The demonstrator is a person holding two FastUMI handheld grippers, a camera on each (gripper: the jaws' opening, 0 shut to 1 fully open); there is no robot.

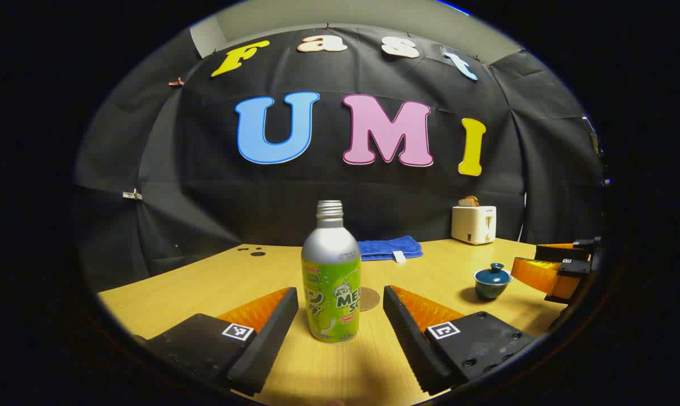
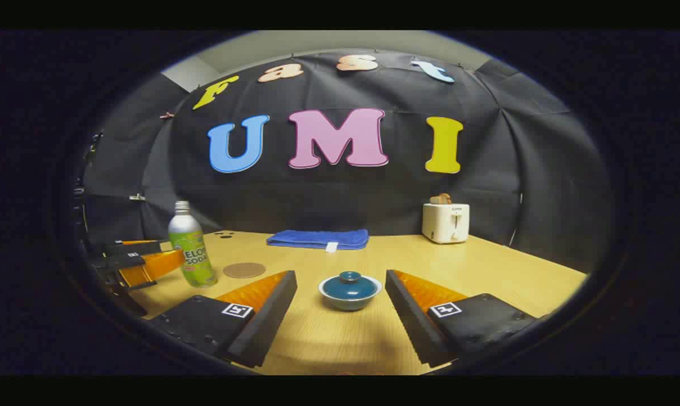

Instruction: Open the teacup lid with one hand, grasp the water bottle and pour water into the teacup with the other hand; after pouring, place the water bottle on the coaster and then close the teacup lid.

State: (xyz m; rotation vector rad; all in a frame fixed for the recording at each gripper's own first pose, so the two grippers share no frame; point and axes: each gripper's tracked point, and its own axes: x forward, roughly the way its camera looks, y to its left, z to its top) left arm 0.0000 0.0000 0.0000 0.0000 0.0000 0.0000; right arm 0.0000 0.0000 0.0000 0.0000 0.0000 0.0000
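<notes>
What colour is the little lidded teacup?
Dark teal lidded teacup with a pale rim, clearest in the right gripper view.

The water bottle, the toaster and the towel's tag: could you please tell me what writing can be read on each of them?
Water bottle: the label's large print wraps round the curve and is partly cut off, and the small print is blurred.
Toaster: a small mark near the top, too small to read.
Towel's tag: too small to read.
Square marker: a coded pattern, no words.

Black cloth wall (image 2: 340, 197) behind a wooden table (image 2: 486, 265).
</notes>
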